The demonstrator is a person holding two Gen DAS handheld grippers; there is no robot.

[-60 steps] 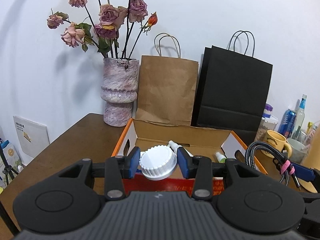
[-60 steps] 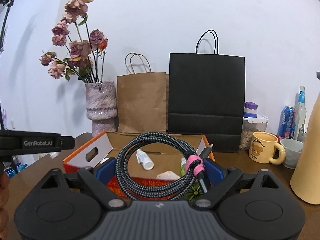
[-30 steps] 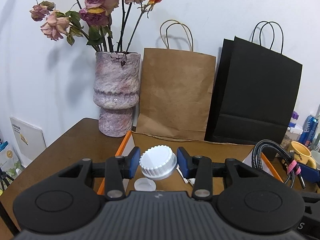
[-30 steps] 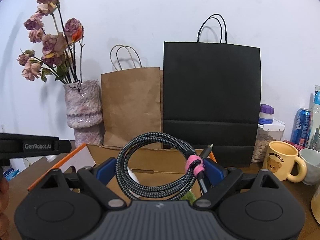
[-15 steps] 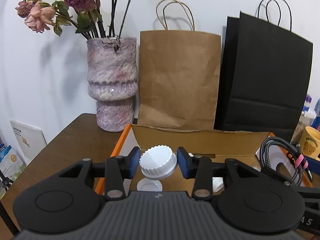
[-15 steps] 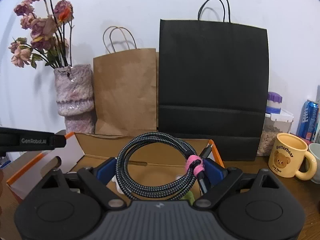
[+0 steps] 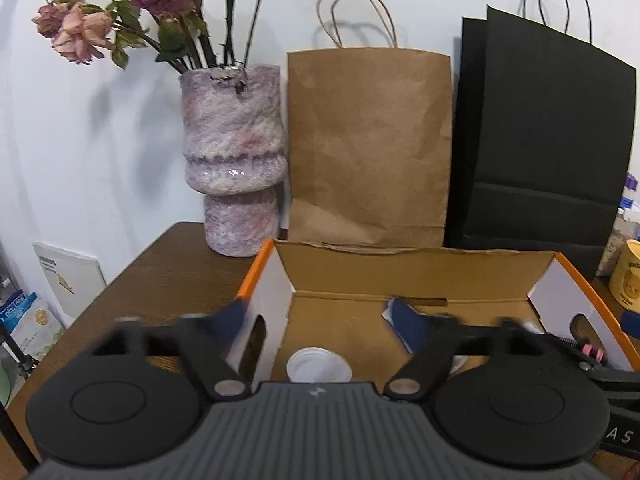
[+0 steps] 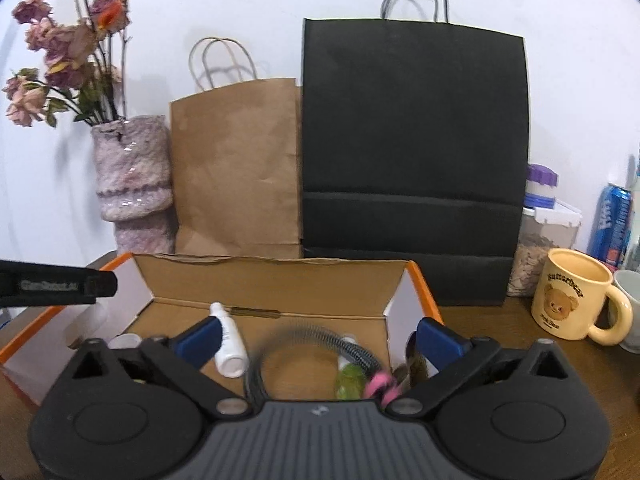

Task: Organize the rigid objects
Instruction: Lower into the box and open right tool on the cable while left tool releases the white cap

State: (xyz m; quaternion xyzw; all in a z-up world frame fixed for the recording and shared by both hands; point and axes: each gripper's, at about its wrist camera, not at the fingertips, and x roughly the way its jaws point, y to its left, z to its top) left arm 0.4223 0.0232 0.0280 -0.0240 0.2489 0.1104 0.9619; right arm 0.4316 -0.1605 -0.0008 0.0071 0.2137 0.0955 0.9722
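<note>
My left gripper (image 7: pixel 320 322) hangs over the left end of an open cardboard box (image 7: pixel 400 276) with orange outer walls. Its jaws are opening and blurred, with nothing between the blue pads. A white round lid (image 7: pixel 319 366) lies on the box floor just below them. My right gripper (image 8: pixel 320 342) is over the right part of the same box (image 8: pixel 272 276), its jaws opening wide. The braided cable coil (image 8: pixel 316 336) with a pink tie (image 8: pixel 380 384) is blurred and loose between the pads, down inside the box. A white bottle (image 8: pixel 228 340) and a green item (image 8: pixel 348 384) lie beside it.
Behind the box stand a mottled pink vase (image 7: pixel 232 160) of dried roses, a brown paper bag (image 7: pixel 368 148) and a black paper bag (image 8: pixel 412 160). A yellow bear mug (image 8: pixel 572 296), a food container (image 8: pixel 548 240) and a blue can (image 8: pixel 612 220) crowd the right. The left gripper's body (image 8: pixel 60 284) juts in.
Both grippers opened. The ribbed white cap has left the left pads and is out of sight. The cable coil has slipped from the right pads down into the box.
</note>
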